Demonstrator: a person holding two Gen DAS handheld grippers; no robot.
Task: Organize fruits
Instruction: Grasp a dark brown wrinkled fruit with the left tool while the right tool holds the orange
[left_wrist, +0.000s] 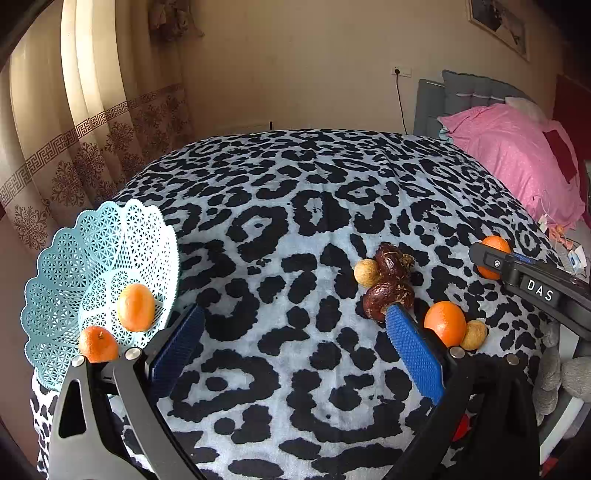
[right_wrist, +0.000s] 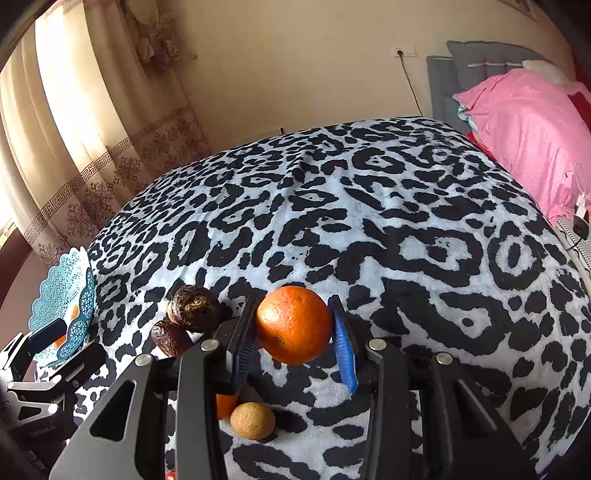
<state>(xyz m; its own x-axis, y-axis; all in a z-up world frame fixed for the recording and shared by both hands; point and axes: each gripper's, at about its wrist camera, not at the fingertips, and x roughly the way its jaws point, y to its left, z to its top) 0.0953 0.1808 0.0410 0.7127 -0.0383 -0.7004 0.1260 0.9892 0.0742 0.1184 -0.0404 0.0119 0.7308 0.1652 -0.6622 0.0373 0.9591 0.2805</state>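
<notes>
Right gripper (right_wrist: 293, 338) is closed on an orange (right_wrist: 293, 325), held between the blue pads (right_wrist: 343, 350) across its widest part, apparently lifted clear of the leopard-print blanket (right_wrist: 369, 221). Left gripper (left_wrist: 291, 343) is spread wide with nothing between the pads, just beside the blue lattice basket (left_wrist: 66, 266), where two oranges (left_wrist: 136, 307) are already sitting. The held fruit is judged firm, moderately heavy, with a dimpled peel that is slightly slick; grip across the equator is best, squeeze kept modest to avoid bruising. It is near-spherical, so no real long axis is seen; stem direction cannot be told. Dark fruits (right_wrist: 195, 308) and a tan fruit (right_wrist: 253, 421) are left on the blanket.
</notes>
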